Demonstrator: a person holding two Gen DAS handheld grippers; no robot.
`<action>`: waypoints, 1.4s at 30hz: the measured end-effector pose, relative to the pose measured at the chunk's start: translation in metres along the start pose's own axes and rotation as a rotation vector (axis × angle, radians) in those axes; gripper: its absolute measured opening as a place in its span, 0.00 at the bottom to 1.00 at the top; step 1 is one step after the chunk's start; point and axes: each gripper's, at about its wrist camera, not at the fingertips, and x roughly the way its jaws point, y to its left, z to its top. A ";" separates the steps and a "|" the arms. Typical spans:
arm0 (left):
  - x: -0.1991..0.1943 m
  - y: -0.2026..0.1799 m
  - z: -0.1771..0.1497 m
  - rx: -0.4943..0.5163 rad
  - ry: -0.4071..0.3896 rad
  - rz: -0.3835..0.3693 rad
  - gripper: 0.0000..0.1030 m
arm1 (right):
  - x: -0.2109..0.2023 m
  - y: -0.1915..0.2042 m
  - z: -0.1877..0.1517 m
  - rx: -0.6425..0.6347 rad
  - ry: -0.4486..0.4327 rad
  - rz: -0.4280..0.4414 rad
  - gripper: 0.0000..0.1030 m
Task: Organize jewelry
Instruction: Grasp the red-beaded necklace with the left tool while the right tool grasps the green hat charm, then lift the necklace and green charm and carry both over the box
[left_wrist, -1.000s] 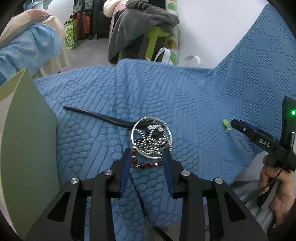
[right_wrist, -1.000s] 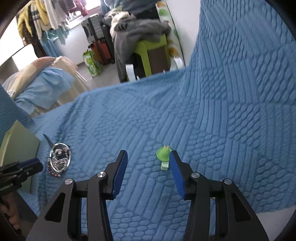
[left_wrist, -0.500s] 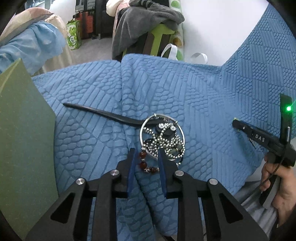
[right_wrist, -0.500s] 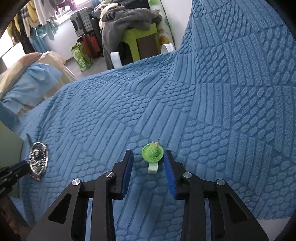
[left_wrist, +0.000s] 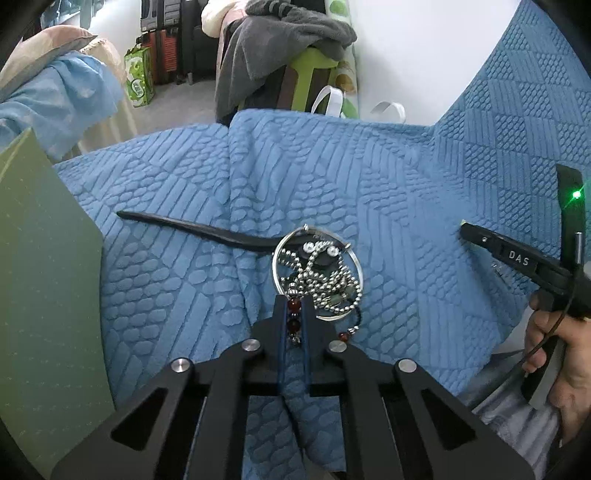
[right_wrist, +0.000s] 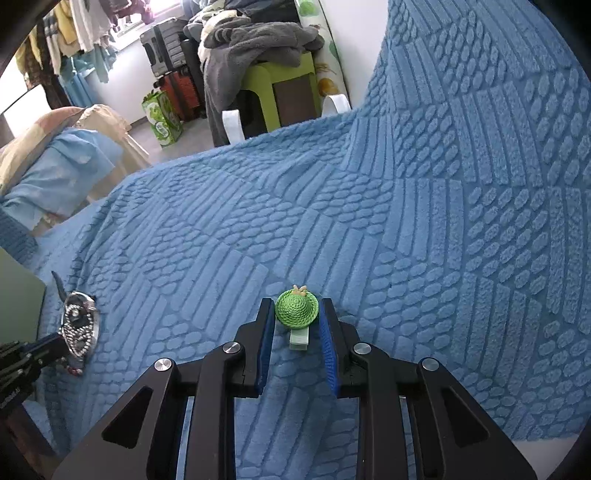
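A red bead bracelet (left_wrist: 294, 317) lies on the blue textured blanket (left_wrist: 369, 177), tangled with a silver ball chain (left_wrist: 325, 284) and a silver bangle (left_wrist: 355, 266). My left gripper (left_wrist: 294, 314) is shut on the red bead bracelet. A black hair stick (left_wrist: 192, 230) lies just behind the pile. In the right wrist view, a green hat-shaped hair clip (right_wrist: 297, 310) sits between the blue pads of my right gripper (right_wrist: 296, 314), which touch its sides. The jewelry pile also shows in the right wrist view (right_wrist: 79, 325).
A green box lid (left_wrist: 40, 295) stands at the left. The blanket rises steeply at the right (right_wrist: 498, 147). A green stool with grey clothes (right_wrist: 273, 62) and suitcases stand beyond the bed edge. A person's hand (left_wrist: 557, 354) holds the right gripper.
Both grippers moved forward and closed. The left one shut on the red beads. The right one narrowed around the green hat clip.
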 end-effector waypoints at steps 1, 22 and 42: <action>-0.003 0.001 0.001 -0.002 -0.005 -0.003 0.06 | -0.002 0.002 0.001 0.001 -0.004 0.004 0.21; -0.098 -0.005 0.039 -0.006 -0.144 -0.141 0.06 | -0.101 0.048 0.033 -0.038 -0.168 0.114 0.21; -0.213 0.026 0.074 -0.020 -0.258 -0.026 0.06 | -0.201 0.118 0.078 -0.143 -0.327 0.160 0.21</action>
